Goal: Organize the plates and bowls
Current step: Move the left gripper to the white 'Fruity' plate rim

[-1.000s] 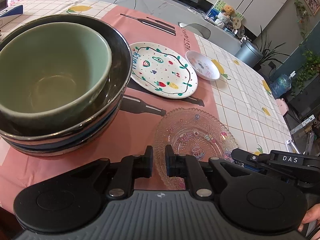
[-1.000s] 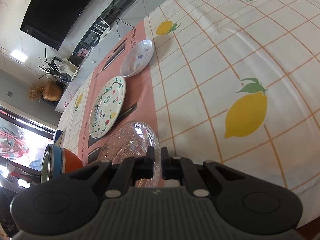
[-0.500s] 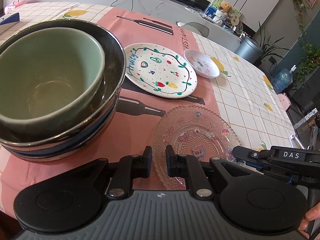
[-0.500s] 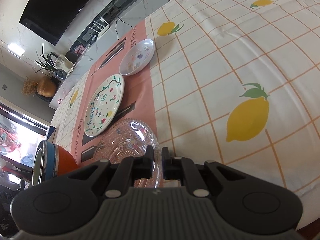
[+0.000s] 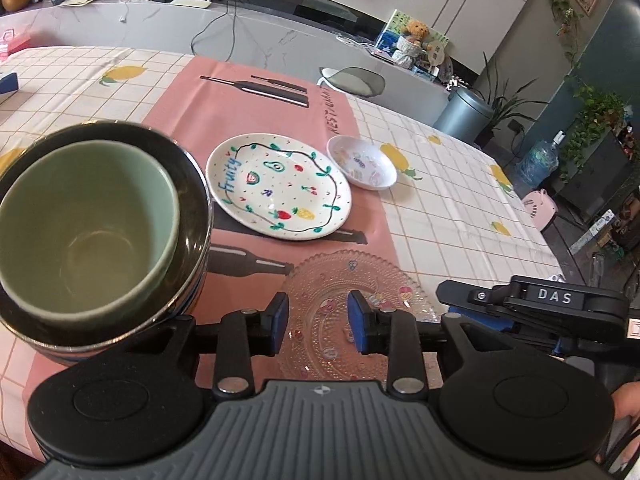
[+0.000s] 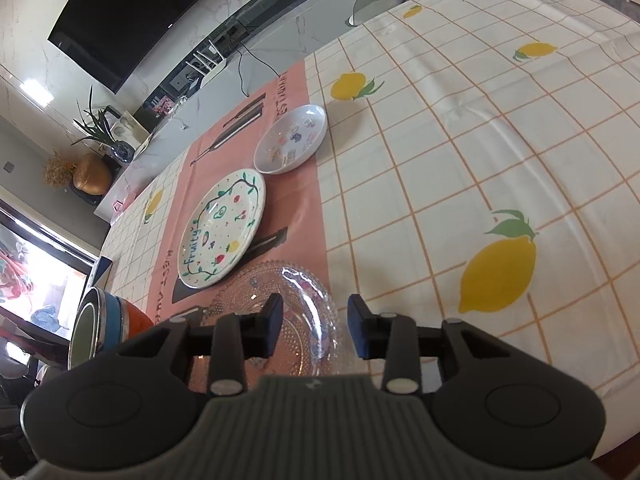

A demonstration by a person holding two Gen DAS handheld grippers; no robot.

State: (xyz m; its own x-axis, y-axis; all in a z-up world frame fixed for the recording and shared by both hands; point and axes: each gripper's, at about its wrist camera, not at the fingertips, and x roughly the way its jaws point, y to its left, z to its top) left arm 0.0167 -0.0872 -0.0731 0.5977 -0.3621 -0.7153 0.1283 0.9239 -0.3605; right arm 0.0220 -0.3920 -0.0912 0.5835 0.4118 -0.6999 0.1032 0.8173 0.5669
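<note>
A clear glass plate [image 5: 340, 284] lies on the pink runner at the table's near edge. My left gripper [image 5: 318, 320] hovers over its near left part, jaws opening, pads touching nothing. My right gripper [image 6: 314, 326] is at the glass plate's [image 6: 288, 300] right rim; its jaws are opening and the rim shows in the gap, with no pad pressing on it. Beyond lie a white "Fruity" plate [image 5: 280, 188] and a small white dish [image 5: 362, 162]. To the left a green bowl [image 5: 80, 232] sits inside a stack of bowls [image 5: 192, 200].
A lemon-print tablecloth [image 6: 460, 160] spreads out to the right of the runner. A chair [image 5: 352, 80], a grey bin [image 5: 464, 116] and a white counter stand past the far table edge. A person's hand [image 5: 626, 400] shows at the lower right.
Both grippers' jaws, nearly shut at the glass plate before, now stand apart. The left gripper has lifted a little, so more of the table shows. The plate rests on the runner.
</note>
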